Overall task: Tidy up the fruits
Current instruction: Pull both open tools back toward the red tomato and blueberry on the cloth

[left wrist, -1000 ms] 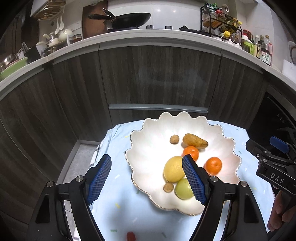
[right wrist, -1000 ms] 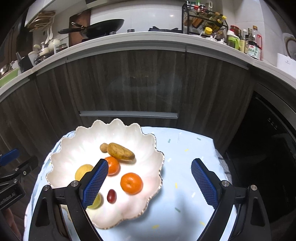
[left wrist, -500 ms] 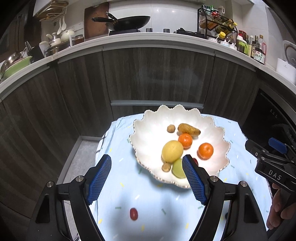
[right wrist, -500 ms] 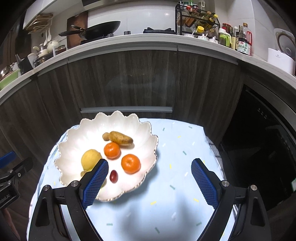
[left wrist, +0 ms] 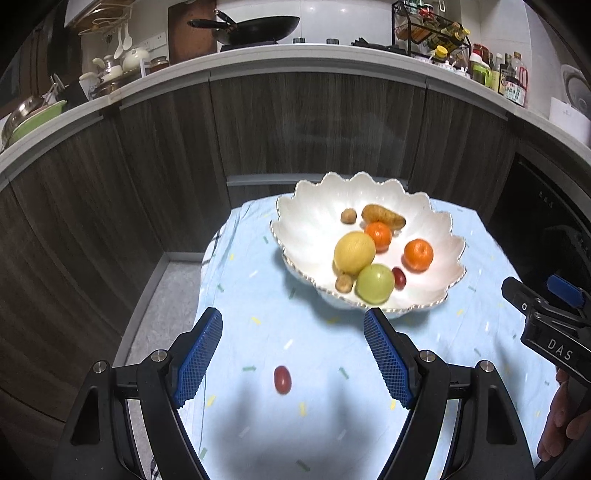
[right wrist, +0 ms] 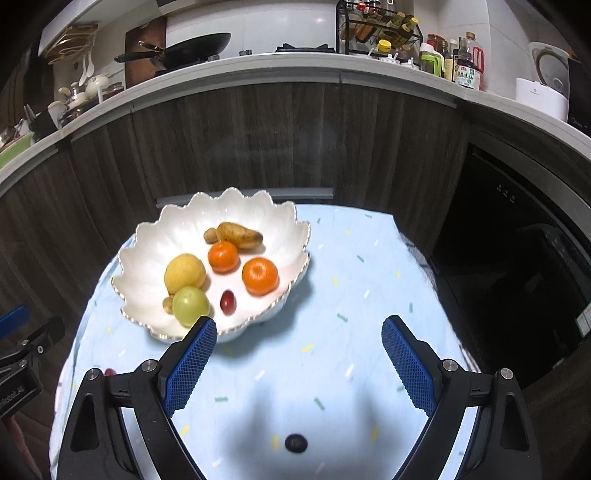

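Observation:
A white scalloped bowl (left wrist: 306,225) (right wrist: 147,251) stands on a light blue cloth and holds a yellow lemon (left wrist: 354,252) (right wrist: 184,275), a green fruit (left wrist: 375,283) (right wrist: 190,305), two oranges (left wrist: 417,254) (right wrist: 259,276), a brown oblong fruit (left wrist: 382,217), two small brown fruits and a red grape (right wrist: 227,302). A loose red grape (left wrist: 282,379) lies on the cloth between the fingers of my left gripper (left wrist: 293,356), which is open. My right gripper (right wrist: 297,363) is open too, nothing between its fingers. A dark blue berry (right wrist: 295,443) lies on the cloth below it.
The cloth-covered table (left wrist: 258,295) (right wrist: 369,295) stands before dark wooden cabinets. A counter behind carries a wok (left wrist: 255,26), bottles and dishes. The right gripper's body (left wrist: 554,332) and a hand show at the right edge of the left wrist view.
Both grippers have drawn back from the bowl, which now looks smaller and farther. The loose red grape and the dark berry have come into fuller view. Both pairs of jaws keep the same width.

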`<state>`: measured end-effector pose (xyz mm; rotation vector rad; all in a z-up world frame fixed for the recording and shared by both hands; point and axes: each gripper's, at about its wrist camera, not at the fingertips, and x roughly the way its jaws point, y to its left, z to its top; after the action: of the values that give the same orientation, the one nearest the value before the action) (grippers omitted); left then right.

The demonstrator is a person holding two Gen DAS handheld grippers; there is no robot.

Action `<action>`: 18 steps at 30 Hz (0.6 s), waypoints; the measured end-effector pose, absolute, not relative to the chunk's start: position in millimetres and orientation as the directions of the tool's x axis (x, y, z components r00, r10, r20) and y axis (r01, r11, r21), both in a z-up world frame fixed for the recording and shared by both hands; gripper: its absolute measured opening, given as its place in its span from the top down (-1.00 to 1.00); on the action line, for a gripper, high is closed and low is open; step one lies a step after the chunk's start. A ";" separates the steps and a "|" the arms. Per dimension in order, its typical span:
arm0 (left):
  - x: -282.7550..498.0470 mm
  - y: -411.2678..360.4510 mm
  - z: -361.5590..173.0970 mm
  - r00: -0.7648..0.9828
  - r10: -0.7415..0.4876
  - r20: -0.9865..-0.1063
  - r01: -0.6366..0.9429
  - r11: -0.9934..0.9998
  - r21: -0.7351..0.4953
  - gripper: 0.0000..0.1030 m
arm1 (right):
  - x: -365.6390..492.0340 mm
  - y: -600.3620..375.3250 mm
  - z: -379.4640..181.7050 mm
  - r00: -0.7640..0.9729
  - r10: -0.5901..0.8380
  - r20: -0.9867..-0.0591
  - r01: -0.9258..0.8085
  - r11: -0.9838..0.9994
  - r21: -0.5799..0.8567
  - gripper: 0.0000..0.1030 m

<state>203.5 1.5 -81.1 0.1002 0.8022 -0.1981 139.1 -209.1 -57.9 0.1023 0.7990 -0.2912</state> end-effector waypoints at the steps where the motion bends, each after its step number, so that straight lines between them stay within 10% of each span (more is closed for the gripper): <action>1: 203.1 2.5 -83.2 0.675 -0.137 -0.725 0.213 0.977 0.013 -0.53 | 138.1 -207.8 -60.2 0.655 -0.216 -0.724 0.295 0.955 -0.018 -0.78; 18: 191.5 16.0 -126.7 0.629 -0.119 -0.769 0.219 0.975 0.028 -0.53 | 116.7 -186.3 -96.6 0.620 -0.220 -0.753 0.281 0.958 -0.049 -0.78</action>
<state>191.5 16.0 -126.7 0.1228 0.8703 -0.1941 116.7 -186.3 -96.6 0.0760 0.8551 -0.2887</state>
